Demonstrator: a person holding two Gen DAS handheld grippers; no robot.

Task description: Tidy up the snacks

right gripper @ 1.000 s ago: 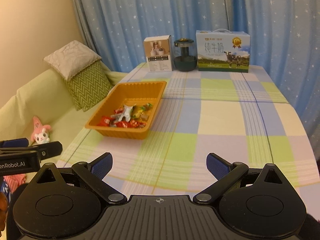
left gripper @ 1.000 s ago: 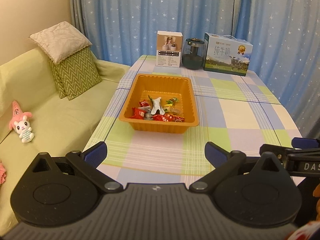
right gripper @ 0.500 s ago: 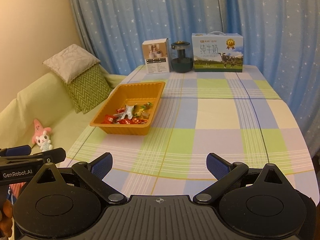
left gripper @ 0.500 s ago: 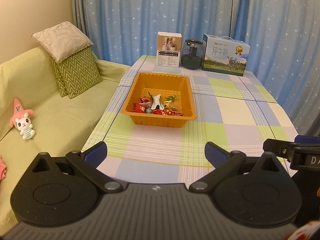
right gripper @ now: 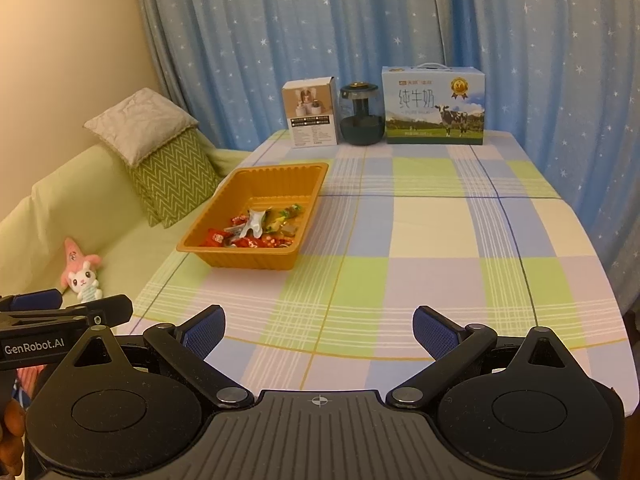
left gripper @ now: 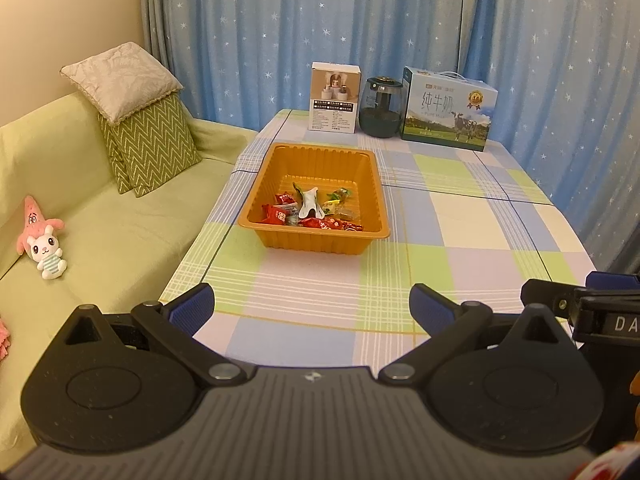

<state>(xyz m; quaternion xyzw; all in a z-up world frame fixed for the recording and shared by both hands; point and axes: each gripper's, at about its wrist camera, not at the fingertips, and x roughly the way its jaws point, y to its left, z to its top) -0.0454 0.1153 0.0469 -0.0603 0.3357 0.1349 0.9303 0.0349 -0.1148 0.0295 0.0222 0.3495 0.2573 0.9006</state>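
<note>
An orange plastic tray sits on the left half of the checked table. Several wrapped snacks lie in its near end, red packets, a white wrapper and green-yellow sweets. My left gripper hovers open over the table's near edge, well short of the tray, nothing between its fingers. My right gripper is also open and empty, over the near edge to the right of the tray. Each gripper shows at the other view's edge.
At the table's far end stand a white product box, a dark glass jar and a milk carton box. A green sofa with cushions and a plush toy borders the left. Blue curtains hang behind.
Both grippers have drawn back from the table and risen a little, so the tray and boxes look smaller and farther. Both stay open and empty.
</note>
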